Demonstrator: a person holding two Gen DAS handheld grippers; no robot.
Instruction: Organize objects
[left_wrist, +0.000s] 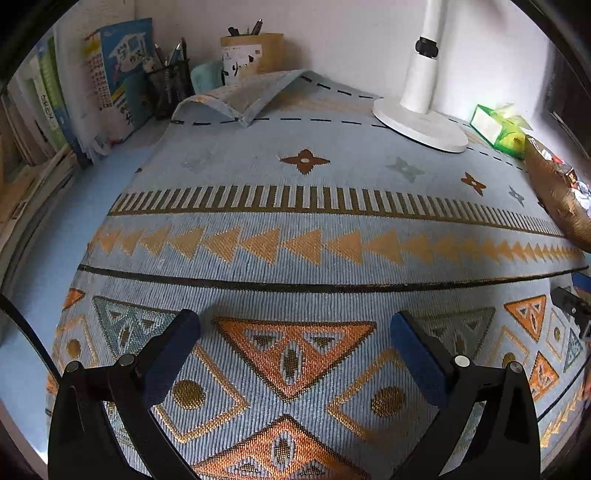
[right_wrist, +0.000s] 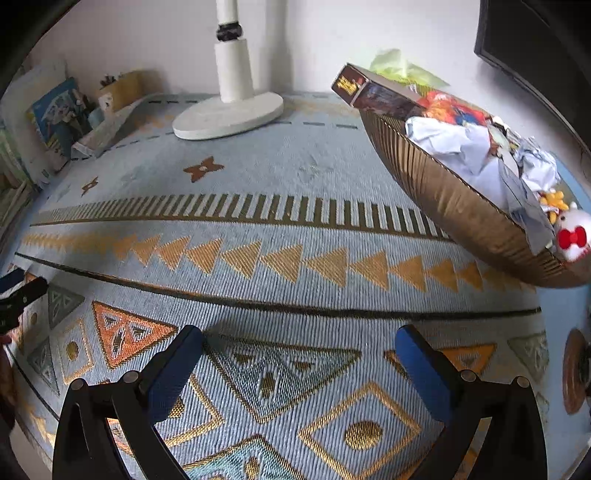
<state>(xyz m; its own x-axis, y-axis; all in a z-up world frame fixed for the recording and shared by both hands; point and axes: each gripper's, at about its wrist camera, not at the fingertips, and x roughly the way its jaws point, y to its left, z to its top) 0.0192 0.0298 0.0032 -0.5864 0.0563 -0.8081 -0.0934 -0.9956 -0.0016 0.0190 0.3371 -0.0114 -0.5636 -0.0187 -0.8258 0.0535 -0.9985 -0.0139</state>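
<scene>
Both the left gripper (left_wrist: 295, 332) and the right gripper (right_wrist: 299, 347) hover empty with fingers spread wide over the blue patterned woven mat (right_wrist: 295, 266), while the ribbed golden-brown bowl (right_wrist: 443, 199) heaped with clutter sits at the mat's right edge, nearer the right gripper.

- The patterned mat (left_wrist: 295, 229) lies bare across its whole middle and front: open passage for either gripper.
- At the back, the white lamp base (left_wrist: 419, 123) and its upright post block the right-centre.
- A green tissue box (left_wrist: 496, 127) stands just beside the lamp base.
- The gold bowl (right_wrist: 454, 206), heaped with crumpled paper (right_wrist: 458, 144) and a box (right_wrist: 373, 94), closes the right side.
- Books (left_wrist: 114, 81), a mesh pen holder (left_wrist: 170, 86) and the mat's folded corner (left_wrist: 240, 98) crowd the back left.
</scene>
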